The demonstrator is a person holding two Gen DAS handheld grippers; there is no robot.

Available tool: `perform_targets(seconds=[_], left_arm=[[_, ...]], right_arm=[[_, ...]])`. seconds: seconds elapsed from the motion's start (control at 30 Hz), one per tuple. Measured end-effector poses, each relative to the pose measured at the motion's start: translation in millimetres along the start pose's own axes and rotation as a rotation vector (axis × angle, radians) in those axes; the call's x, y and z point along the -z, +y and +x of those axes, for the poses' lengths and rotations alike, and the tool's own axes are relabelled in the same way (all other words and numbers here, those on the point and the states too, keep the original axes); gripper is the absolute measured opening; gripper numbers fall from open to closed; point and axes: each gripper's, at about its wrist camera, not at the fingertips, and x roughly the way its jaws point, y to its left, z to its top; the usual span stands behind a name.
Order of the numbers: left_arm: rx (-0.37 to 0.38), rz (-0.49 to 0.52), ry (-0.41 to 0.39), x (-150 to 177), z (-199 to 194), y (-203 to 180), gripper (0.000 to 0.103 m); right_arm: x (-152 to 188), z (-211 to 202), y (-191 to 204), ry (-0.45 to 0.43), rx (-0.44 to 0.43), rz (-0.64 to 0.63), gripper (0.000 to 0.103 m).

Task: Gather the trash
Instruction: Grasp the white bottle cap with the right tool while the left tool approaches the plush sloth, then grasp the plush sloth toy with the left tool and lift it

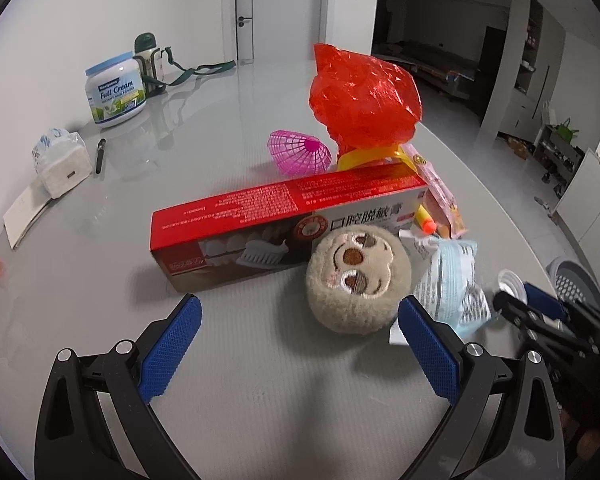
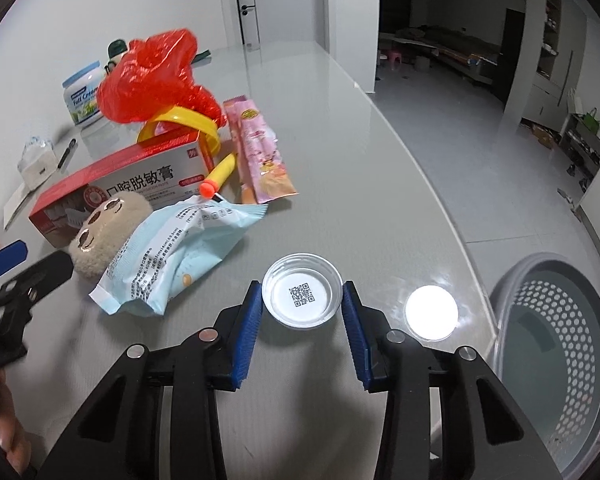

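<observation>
A white plastic cap (image 2: 302,296) with a QR code inside lies upside down on the grey table, and my right gripper (image 2: 302,286) is shut on it, a blue pad against each side. The same cap (image 1: 510,283) shows at the right gripper's tip (image 1: 518,294) in the left wrist view. My left gripper (image 1: 300,301) stands wide open over bare table, just in front of a beige plush toy (image 1: 358,282). Behind the toy lie a red toothpaste box (image 1: 284,216), a light blue wrapper (image 2: 180,256), a pink wrapper (image 2: 260,152) and a crumpled red plastic bag (image 1: 364,96).
A grey perforated basket (image 2: 512,280) stands off the table's right edge. A yellow ring (image 2: 180,120), a yellow pen (image 2: 220,176) and a pink mesh piece (image 1: 298,152) sit in the pile. A milk powder tub (image 1: 116,92), a flask and a tissue pack (image 1: 62,160) stand far left.
</observation>
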Motion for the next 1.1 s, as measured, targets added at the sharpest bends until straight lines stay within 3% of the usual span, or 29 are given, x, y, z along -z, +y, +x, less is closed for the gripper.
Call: perform_targets(seconds=[0.27, 0.83, 1.0, 1.1], left_arm=[[0.010, -0.027, 0.028, -16.1, 20.7, -12.4, 0.097], [0.025, -0.021, 0.069, -9.3, 42.0, -22.9, 0.095], [0.092, -0.012, 0.097, -6.4, 44.0, -24.5, 0.058], [0.109, -0.006, 0.098, -4.0, 41.5, -25.7, 0.054]], right_arm=[[12.1, -16.8, -10.8, -0.022, -0.028, 0.032, 0.039], [15.4, -13.9, -22.3, -0.012, -0.059, 0.080, 0.039], [16.6, -14.2, -25.4, -0.010, -0.062, 0.089, 0.039], [17.6, -16.1, -27.6, -0.013, -0.062, 0.095, 0.039]])
